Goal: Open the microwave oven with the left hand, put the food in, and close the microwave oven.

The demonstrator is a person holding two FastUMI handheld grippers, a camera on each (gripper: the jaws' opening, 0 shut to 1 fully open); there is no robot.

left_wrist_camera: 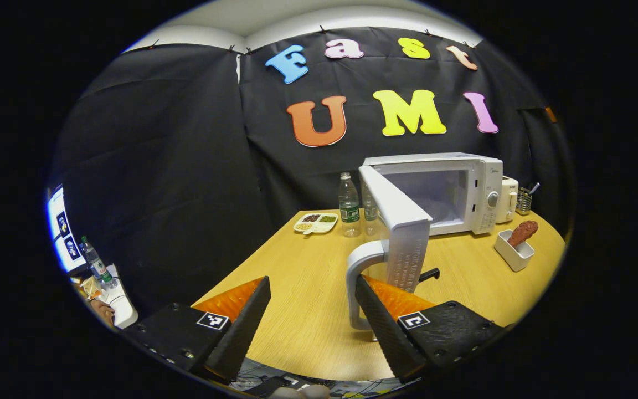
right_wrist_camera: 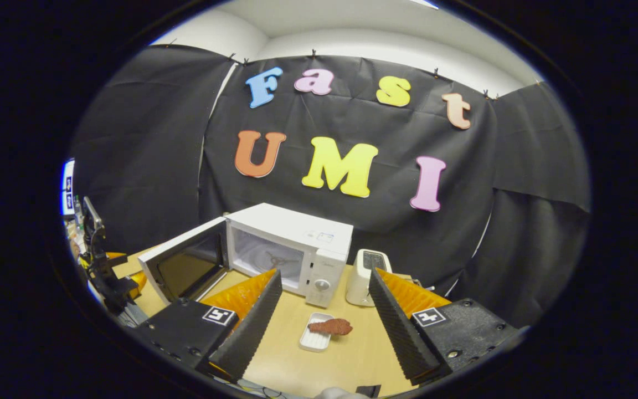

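Microwave (left_wrist_camera: 452, 191): white, at the back of the table (left_wrist_camera: 308, 310), cavity exposed. Door (left_wrist_camera: 399, 221): swung wide open, handle (left_wrist_camera: 360, 277) toward the left gripper.

Left gripper (left_wrist_camera: 310, 321): fingers apart, nothing between them; right finger (left_wrist_camera: 377, 316) just beside the handle, contact unclear.

Right gripper (right_wrist_camera: 322, 324): fingers apart, empty, above the table in front of the microwave (right_wrist_camera: 291, 252).

Food (right_wrist_camera: 330, 326): brown piece lying across a small white tray (right_wrist_camera: 313, 339), on the table right of the microwave, outside the cavity.

Bottles (left_wrist_camera: 349, 205), divided dish (left_wrist_camera: 315, 222), toaster (right_wrist_camera: 368, 269): beside the microwave.
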